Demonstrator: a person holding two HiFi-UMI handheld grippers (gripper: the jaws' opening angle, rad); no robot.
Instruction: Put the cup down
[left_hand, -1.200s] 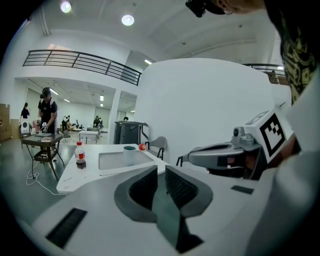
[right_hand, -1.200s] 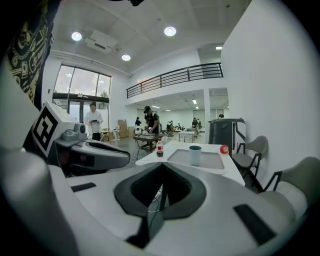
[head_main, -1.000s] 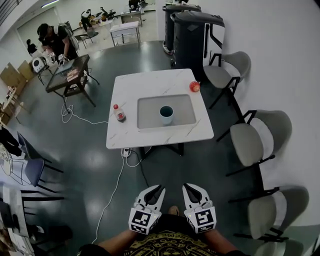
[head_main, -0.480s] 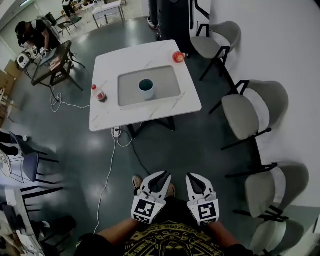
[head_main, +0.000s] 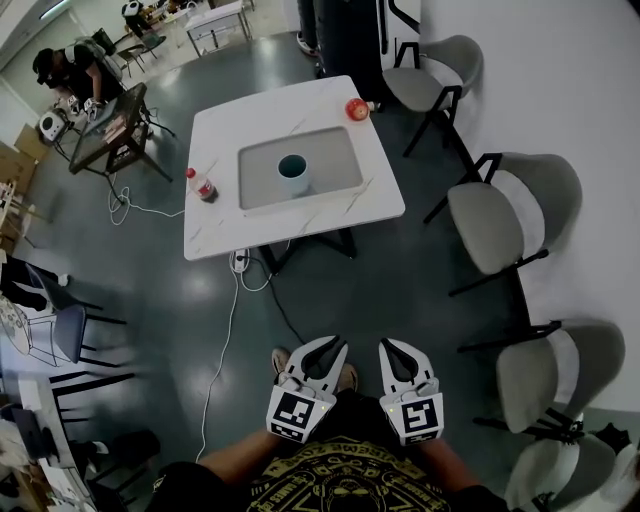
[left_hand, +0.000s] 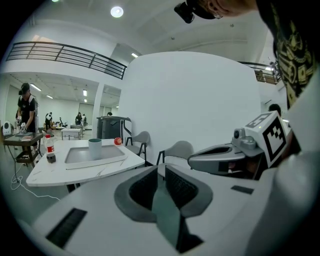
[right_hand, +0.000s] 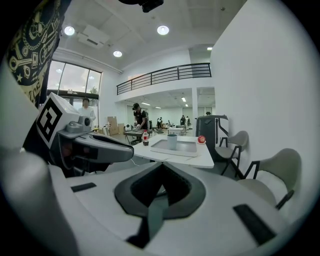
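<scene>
The cup (head_main: 293, 173), white outside and teal inside, stands upright in a grey tray (head_main: 330, 160) on the white table (head_main: 290, 225), well ahead of me. It also shows in the left gripper view as the cup (left_hand: 95, 148) and in the right gripper view as the cup (right_hand: 172, 141). Both grippers are held low, close to my body, far from the table. My left gripper (head_main: 336, 346) is shut and empty, as is my right gripper (head_main: 389, 346). Nothing sits between the jaws in either gripper view.
A red apple (head_main: 356, 109) lies at the table's far right corner and a red-capped bottle (head_main: 203, 186) stands at its left edge. Grey chairs (head_main: 510, 215) line the right wall. A white cable (head_main: 225, 340) trails over the floor. A person (head_main: 75, 70) works at a dark table far left.
The table with the cup has shifted up and left in the head view and looks farther off. Both grippers stay shut near my body.
</scene>
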